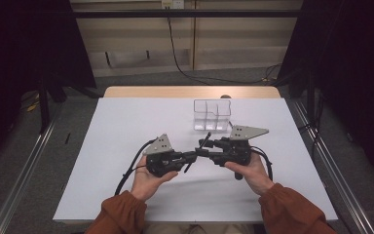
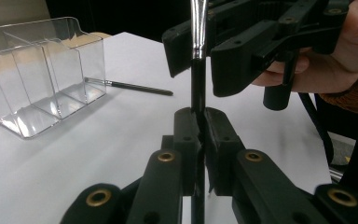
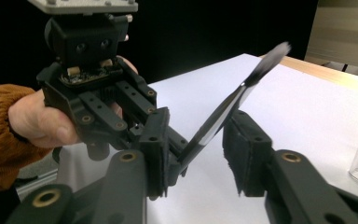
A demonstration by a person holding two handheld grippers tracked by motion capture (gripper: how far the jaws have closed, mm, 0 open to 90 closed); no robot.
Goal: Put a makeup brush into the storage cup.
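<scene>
A makeup brush (image 2: 196, 79) with a black handle, a silver ferrule and a dark tuft stands upright between my two grippers over the table's middle. My left gripper (image 2: 199, 122) is shut on its handle low down. My right gripper (image 3: 200, 127) is open, one jaw on each side of the brush (image 3: 223, 109), which leans nearer the left-hand jaw. In the high view the left gripper (image 1: 194, 155) and right gripper (image 1: 207, 146) meet tip to tip, and the brush (image 1: 208, 136) sticks out above them.
A clear three-compartment organizer (image 1: 212, 116) stands just behind the grippers, with nothing seen in it (image 2: 42, 70). A second thin black brush (image 2: 128, 85) lies flat on the white table (image 1: 126, 141) beside it. Dark floor and rails surround the table.
</scene>
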